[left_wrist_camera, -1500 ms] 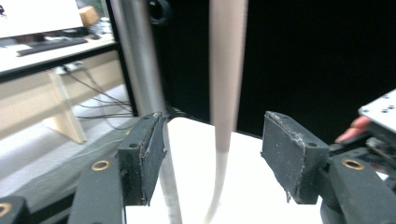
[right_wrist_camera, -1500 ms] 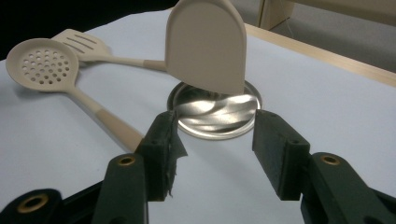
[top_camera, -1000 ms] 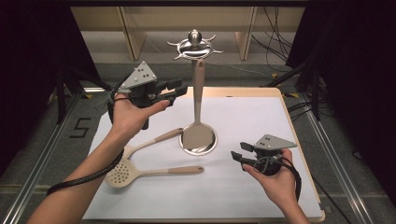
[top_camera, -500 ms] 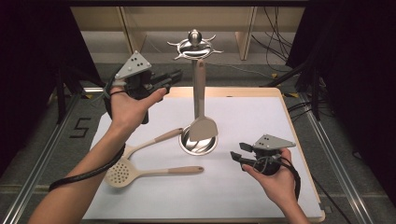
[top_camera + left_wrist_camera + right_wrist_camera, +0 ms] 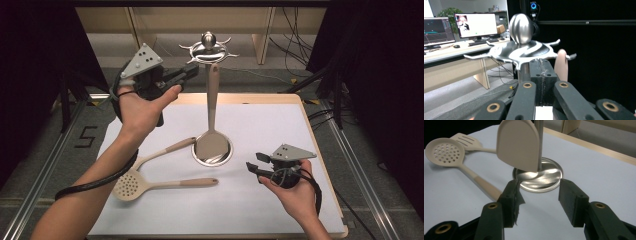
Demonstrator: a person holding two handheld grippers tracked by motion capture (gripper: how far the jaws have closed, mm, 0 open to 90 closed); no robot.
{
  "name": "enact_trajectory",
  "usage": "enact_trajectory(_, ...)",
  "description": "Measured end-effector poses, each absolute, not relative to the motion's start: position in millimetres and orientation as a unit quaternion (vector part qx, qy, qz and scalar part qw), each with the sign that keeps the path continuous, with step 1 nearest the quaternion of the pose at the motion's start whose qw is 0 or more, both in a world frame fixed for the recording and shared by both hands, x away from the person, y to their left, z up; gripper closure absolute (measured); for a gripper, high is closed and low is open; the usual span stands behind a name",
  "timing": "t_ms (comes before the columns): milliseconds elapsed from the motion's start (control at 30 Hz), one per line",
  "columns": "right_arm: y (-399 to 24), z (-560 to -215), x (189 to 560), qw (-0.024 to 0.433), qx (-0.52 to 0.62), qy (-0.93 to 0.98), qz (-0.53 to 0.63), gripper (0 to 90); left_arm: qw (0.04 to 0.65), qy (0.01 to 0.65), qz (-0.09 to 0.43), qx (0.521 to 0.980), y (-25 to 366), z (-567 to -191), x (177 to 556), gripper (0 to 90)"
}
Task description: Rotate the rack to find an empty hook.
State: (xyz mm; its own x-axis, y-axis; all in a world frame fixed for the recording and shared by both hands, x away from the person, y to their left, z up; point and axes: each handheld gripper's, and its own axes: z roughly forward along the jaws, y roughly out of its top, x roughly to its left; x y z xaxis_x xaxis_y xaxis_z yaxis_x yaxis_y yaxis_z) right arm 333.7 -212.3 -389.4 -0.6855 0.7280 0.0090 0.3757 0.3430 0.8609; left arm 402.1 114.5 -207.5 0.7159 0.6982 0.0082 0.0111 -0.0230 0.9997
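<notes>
White tabletop (image 5: 280, 210) with wooden edge, dark surround; monitors on desk (image 5: 449, 50) beyond, seen in left gripper view. Left gripper (image 5: 191, 70) raised beside top of steel utensil stand (image 5: 209, 50), jaws pressed together, nothing between them. Skimmer (image 5: 131, 184) and slotted turner (image 5: 165, 150) lie flat on table, left of stand base (image 5: 213, 150). Beige spatula (image 5: 517, 143) hangs from stand, blade just above base. Right gripper (image 5: 256, 166) low near base, jaws spread, empty.
</notes>
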Motion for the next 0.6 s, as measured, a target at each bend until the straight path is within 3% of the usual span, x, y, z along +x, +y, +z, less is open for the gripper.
enact_trajectory(600,-210,-389,332,0.182,0.355,0.797,0.454,52.1,0.637,0.295,0.290,0.650,125,-207,416,89.6)
